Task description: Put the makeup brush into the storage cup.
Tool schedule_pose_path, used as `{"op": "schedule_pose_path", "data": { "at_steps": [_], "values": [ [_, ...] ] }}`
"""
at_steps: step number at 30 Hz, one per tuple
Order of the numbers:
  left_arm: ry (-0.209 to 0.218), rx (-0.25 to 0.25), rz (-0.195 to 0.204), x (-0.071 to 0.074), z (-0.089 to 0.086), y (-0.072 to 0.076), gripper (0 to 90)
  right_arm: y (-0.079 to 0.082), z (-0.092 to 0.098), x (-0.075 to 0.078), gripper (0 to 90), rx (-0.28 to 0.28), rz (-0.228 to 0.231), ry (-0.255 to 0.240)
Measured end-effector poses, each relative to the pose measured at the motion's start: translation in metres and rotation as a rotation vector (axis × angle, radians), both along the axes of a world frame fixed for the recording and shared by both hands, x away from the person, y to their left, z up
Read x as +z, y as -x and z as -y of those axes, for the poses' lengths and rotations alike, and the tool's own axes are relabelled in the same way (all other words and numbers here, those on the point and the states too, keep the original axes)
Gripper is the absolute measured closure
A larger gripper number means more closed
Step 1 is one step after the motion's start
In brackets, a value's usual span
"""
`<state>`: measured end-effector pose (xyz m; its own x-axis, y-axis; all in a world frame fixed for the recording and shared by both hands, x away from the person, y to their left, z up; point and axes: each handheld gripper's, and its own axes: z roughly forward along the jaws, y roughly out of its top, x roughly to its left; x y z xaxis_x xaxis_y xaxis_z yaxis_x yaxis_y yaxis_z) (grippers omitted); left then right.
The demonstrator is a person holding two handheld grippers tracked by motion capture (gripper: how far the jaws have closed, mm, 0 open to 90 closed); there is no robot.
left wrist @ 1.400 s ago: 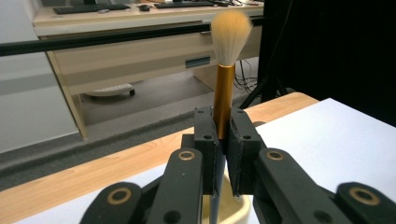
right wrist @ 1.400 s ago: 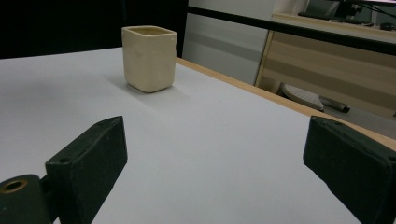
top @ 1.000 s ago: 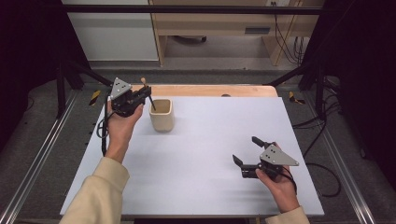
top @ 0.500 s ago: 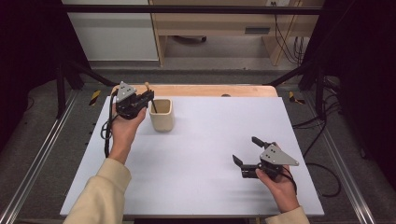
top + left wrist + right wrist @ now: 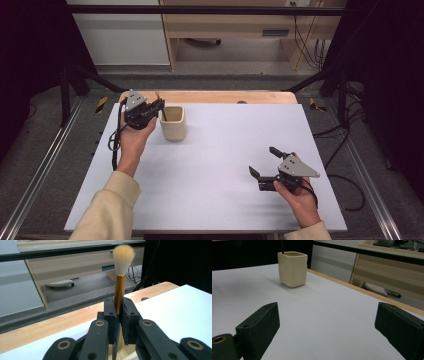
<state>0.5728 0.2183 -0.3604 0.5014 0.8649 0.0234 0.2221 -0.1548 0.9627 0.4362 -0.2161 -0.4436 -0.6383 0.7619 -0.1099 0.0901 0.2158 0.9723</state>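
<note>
1. At the bench's [image 5: 210, 165] far left, your left gripper [image 5: 119, 315] clamps the brush [image 5: 120, 287] at its gold ferrule, handle down in the cream cup [image 5: 173, 122].
2. Light, stiff, slick; bristles soft, so keep hold on the ferrule.
3. Right gripper [image 5: 266, 162] spread wide, holding nothing.

No writing to read anywhere

From where I stand, nothing carries a legible word, number, brand or sign: the cream cup [image 5: 173, 122] is plain, the gold handle of the brush [image 5: 119, 291] bears no print, the white bench [image 5: 225, 165] is unmarked, and the grey plates on the 2 grippers show just screw holes. The yellow-and-black striped tape [image 5: 101, 103] on the floor rail is a warning pattern without lettering. The drawer front behind is too small to make out.
</note>
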Motion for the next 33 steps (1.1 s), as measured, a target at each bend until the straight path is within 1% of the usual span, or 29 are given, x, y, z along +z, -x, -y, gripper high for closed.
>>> {"op": "schedule_pose_path", "data": {
  "at_steps": [3, 6, 9, 13, 15, 16, 17, 18, 19, 20, 21, 23, 24, 26, 28, 30, 33],
  "values": [
    [-0.01, -0.003, -0.006, -0.002, 0.001, 0.0, 83.0, 0.0, 0.0, 0.0, 6.2, -0.001, -0.001, -0.004],
    [-0.009, -0.003, -0.015, -0.005, 0.001, -0.001, 83.0, 0.0, 0.0, 0.0, 6.2, 0.001, 0.0, -0.001],
    [-0.025, -0.008, -0.017, -0.007, 0.003, -0.001, 83.0, 0.0, -0.001, 0.0, 6.2, 0.002, -0.002, -0.001],
    [-0.036, -0.015, -0.024, -0.009, 0.004, 0.0, 83.0, 0.0, 0.0, 0.0, 6.2, 0.001, -0.003, -0.002],
    [-0.026, -0.015, -0.027, -0.01, 0.004, 0.0, 82.9, 0.0, 0.0, 0.0, 6.2, 0.001, -0.003, -0.001],
    [-0.016, -0.027, -0.028, -0.011, 0.003, 0.0, 82.7, 0.0, -0.001, 0.0, 6.2, 0.001, -0.003, -0.001],
    [-0.006, -0.039, -0.023, -0.011, 0.003, 0.0, 81.0, 0.0, -0.001, 0.0, 6.1, 0.001, -0.003, -0.001],
    [-0.01, -0.037, -0.008, -0.012, 0.003, 0.001, 76.4, 0.0, -0.001, -0.001, 6.1, 0.001, -0.004, -0.001],
    [-0.01, -0.027, 0.005, -0.012, 0.003, 0.002, 68.4, 0.0, -0.001, -0.001, 6.0, 0.001, -0.005, -0.002],
    [-0.01, -0.023, 0.007, -0.012, 0.003, 0.002, 58.7, 0.0, -0.001, -0.001, 6.1, 0.001, -0.006, -0.001],
    [-0.004, -0.023, 0.011, -0.011, 0.002, 0.002, 52.5, 0.0, -0.001, -0.001, 6.0, 0.001, -0.007, 0.0],
    [0.003, -0.019, 0.035, -0.01, 0.0, 0.005, 48.0, 0.0, -0.001, -0.001, 6.0, 0.001, -0.008, 0.001],
    [0.013, -0.015, 0.047, -0.009, -0.001, 0.005, 45.0, 0.0, -0.001, -0.001, 6.0, 0.002, -0.007, 0.001],
    [0.02, -0.005, 0.06, -0.008, -0.002, 0.007, 38.9, 0.0, -0.001, -0.001, 5.9, 0.002, -0.008, 0.001],
    [0.021, -0.003, 0.068, -0.007, -0.003, 0.008, 33.5, 0.0, -0.001, -0.001, 5.9, 0.001, -0.007, 0.001],
    [0.014, 0.001, 0.076, -0.006, -0.004, 0.009, 31.1, 0.0, -0.001, -0.001, 5.9, 0.0, -0.008, 0.001],
    [0.022, -0.001, 0.08, -0.006, -0.005, 0.01, 27.0, 0.0, -0.001, -0.001, 5.9, 0.001, -0.009, 0.001]
  ]
}}
